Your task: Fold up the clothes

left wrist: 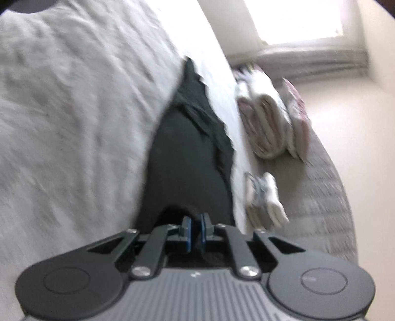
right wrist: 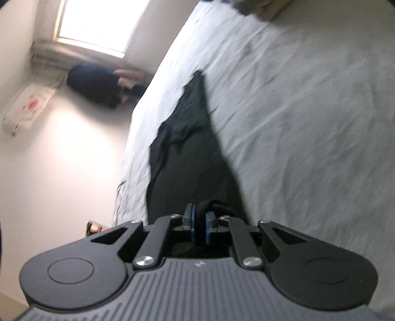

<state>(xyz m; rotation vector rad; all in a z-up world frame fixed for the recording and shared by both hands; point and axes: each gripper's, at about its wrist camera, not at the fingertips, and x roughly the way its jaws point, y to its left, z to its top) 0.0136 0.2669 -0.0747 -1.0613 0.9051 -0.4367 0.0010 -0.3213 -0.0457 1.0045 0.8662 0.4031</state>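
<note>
A black garment (left wrist: 187, 158) stretches away from my left gripper (left wrist: 195, 223) across the pale bed sheet (left wrist: 74, 111). The left jaws are shut on its near edge, dark cloth pinched between the blue pads. In the right wrist view the same black garment (right wrist: 190, 153) runs from my right gripper (right wrist: 200, 221) toward the bed's far edge. The right jaws are shut on a bunched fold of the cloth. The far end of the garment lies crumpled on the sheet (right wrist: 296, 111). Both views are blurred by motion.
Folded pink-and-white linens (left wrist: 271, 118) and white socks (left wrist: 266, 197) lie on the grey rug (left wrist: 328, 197) beside the bed. A dark heap of clothes (right wrist: 98, 86) sits below the window (right wrist: 98, 22), with a white box (right wrist: 27, 108) against the wall.
</note>
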